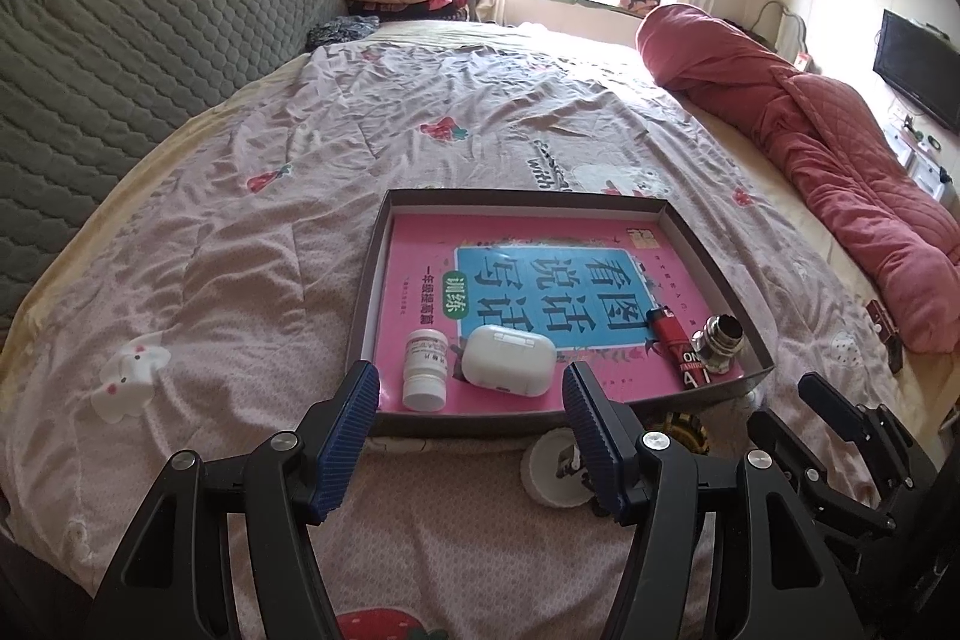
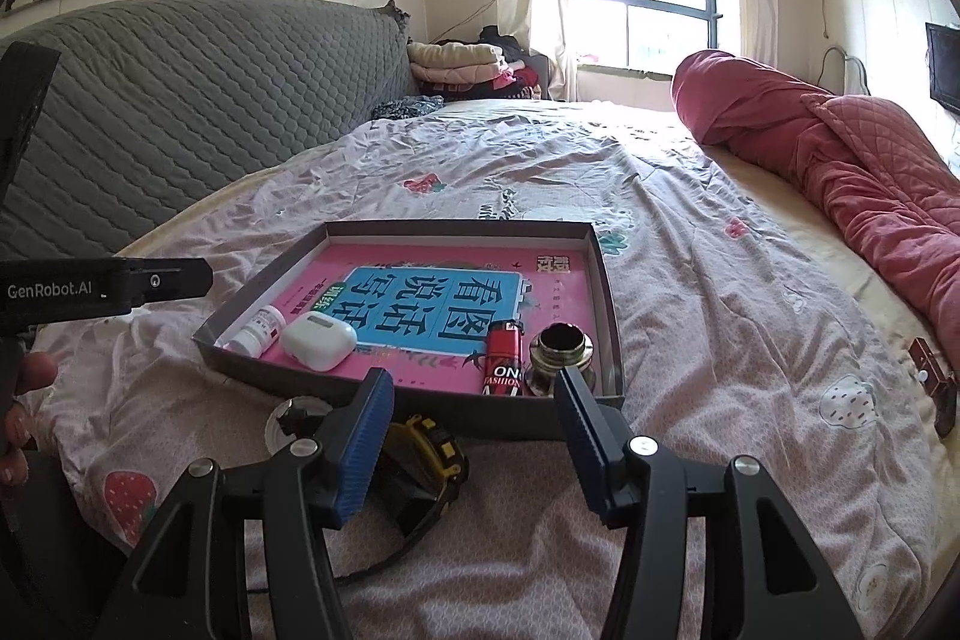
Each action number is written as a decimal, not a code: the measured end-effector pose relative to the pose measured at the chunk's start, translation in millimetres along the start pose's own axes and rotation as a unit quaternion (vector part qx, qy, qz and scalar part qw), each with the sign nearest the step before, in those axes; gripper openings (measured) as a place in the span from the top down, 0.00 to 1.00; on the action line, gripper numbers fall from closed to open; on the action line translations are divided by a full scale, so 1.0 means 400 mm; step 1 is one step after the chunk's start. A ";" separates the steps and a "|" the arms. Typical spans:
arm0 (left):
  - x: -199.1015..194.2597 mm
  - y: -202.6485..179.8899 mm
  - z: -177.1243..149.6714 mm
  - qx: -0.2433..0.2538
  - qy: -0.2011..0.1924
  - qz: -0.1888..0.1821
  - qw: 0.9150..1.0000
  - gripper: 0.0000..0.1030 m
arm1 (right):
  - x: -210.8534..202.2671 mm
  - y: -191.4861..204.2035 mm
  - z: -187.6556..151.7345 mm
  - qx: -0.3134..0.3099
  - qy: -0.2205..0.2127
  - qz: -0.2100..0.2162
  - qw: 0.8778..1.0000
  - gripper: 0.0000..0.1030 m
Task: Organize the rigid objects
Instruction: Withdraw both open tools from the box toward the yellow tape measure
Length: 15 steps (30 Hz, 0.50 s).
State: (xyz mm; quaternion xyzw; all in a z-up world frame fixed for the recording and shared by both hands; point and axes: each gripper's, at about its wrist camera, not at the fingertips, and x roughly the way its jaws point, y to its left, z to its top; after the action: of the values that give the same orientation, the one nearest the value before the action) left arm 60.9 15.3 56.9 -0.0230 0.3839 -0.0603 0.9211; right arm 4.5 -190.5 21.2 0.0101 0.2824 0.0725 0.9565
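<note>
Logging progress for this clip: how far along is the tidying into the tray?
Done: the pill bottle, white case, red lighter and metal fitting lie in the tray.
In hand: nothing; the left claw and right claw are both open and empty.
Left: the yellow tape measure and a white round piece still lie on the bedspread, outside the tray.

Cloth bed, card tray, plastic and metal pieces

Wrinkled matt bedsheet [image 1: 240, 232]; matt card tray [image 1: 366, 292]; glossy paper book [image 1: 522, 244]; smooth plastic case [image 1: 509, 361]; shiny metal fitting [image 2: 558, 355], lower centre.
</note>
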 end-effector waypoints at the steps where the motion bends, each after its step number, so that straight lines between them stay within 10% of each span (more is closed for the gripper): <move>1: -0.003 0.001 -0.003 0.000 0.000 0.000 1.000 0.37 | -0.004 0.001 -0.002 0.000 0.001 0.000 1.000 0.46; 15: -0.021 0.005 -0.060 0.015 0.016 -0.004 1.000 0.37 | -0.047 0.013 -0.025 0.002 0.006 0.004 1.000 0.46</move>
State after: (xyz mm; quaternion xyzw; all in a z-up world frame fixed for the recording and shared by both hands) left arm 38.3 18.5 45.7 -0.0102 0.3977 -0.0700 0.9148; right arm -17.3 -188.1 23.2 0.0128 0.2883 0.0763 0.9544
